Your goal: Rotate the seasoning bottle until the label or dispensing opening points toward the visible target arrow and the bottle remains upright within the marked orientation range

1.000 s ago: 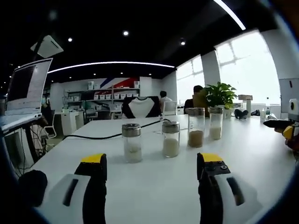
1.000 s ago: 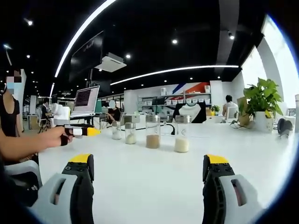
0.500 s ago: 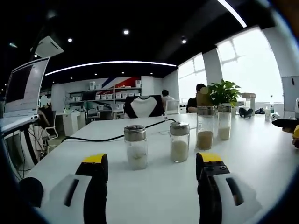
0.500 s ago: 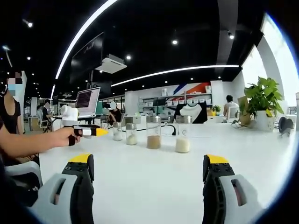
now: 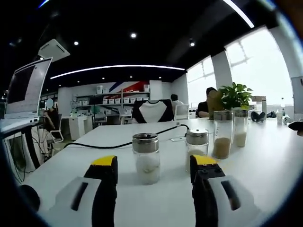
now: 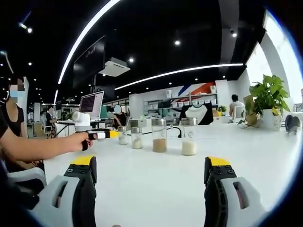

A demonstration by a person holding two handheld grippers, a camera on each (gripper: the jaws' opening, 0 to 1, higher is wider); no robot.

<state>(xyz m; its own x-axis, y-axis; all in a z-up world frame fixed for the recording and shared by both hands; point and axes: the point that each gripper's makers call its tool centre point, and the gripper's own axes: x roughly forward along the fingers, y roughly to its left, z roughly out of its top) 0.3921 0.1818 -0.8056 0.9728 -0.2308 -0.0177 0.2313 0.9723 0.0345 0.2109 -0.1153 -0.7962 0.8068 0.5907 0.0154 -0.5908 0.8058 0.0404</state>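
Several glass seasoning bottles with steel lids stand upright in a row on the white table (image 5: 265,161). The nearest short bottle (image 5: 146,158), with white contents, lies straight ahead of my left gripper (image 5: 154,163), which is open and short of it. A second short bottle (image 5: 196,144) is partly hidden behind that gripper's right jaw. Beyond stand a tall bottle with brown contents (image 5: 221,135) and a tall pale one (image 5: 240,127). In the right gripper view my right gripper (image 6: 149,163) is open with nothing between its jaws, well back from the row (image 6: 159,135). There a hand holds the left gripper (image 6: 102,135) next to the short bottles (image 6: 123,135).
A black cable (image 5: 123,143) runs across the table behind the bottles. A laptop (image 5: 26,90) stands at the left edge, and a potted plant (image 5: 235,94) at the far right. A person's forearm (image 6: 38,146) reaches in from the left. People sit at desks in the background.
The left gripper has moved forward toward the nearest short bottle, which now looks larger and sits between its jaw tips. In the right gripper view, the hand and left gripper have moved right, toward the row.
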